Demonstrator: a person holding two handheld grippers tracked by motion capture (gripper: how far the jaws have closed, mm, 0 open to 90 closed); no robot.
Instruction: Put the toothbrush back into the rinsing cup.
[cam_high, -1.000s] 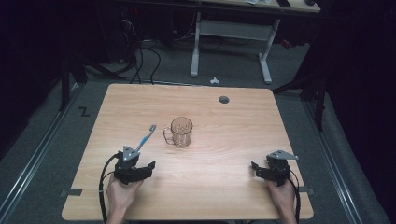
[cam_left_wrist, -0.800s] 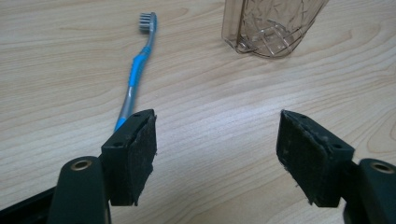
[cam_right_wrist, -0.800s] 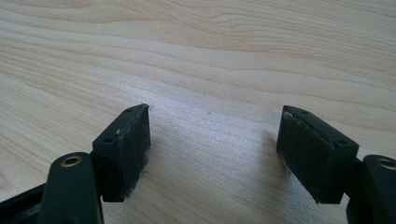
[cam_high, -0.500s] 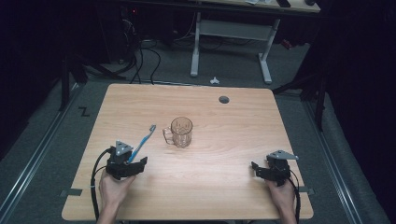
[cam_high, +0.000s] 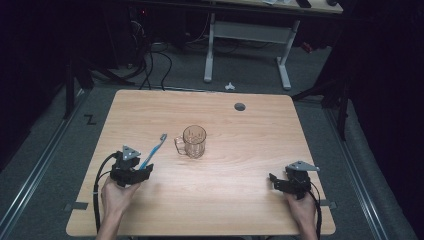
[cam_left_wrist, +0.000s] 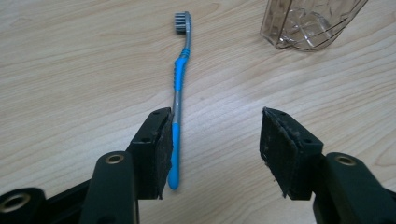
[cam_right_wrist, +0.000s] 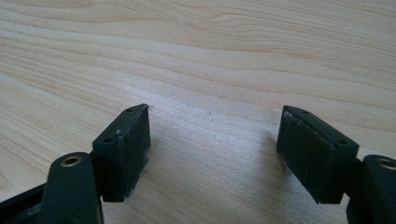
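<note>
A blue and grey toothbrush (cam_high: 154, 148) (cam_left_wrist: 180, 70) lies flat on the wooden table, bristles pointing away from me. My left gripper (cam_high: 143, 169) (cam_left_wrist: 215, 140) sits over its handle end, open. Its jaws have just been closing. The handle lies between them, right against the left pad (cam_left_wrist: 163, 149), while the right pad stands well clear of it. A clear glass mug (cam_high: 194, 141) (cam_left_wrist: 308, 23) stands upright to the right of the brush, its handle towards the brush. My right gripper (cam_high: 276, 181) (cam_right_wrist: 215, 144) rests open near the table's front right, with bare wood between its pads.
The table (cam_high: 225, 210) has a round cable hole (cam_high: 240, 106) near its far edge. Beyond it on the dark floor are the white legs of another desk (cam_high: 210, 50) and loose cables (cam_high: 150, 55). A rail (cam_high: 35, 170) runs along the left side.
My left gripper has shifted left and a little away from me, so the toothbrush handle now lies between its jaws. The right gripper, mug and toothbrush have stayed put.
</note>
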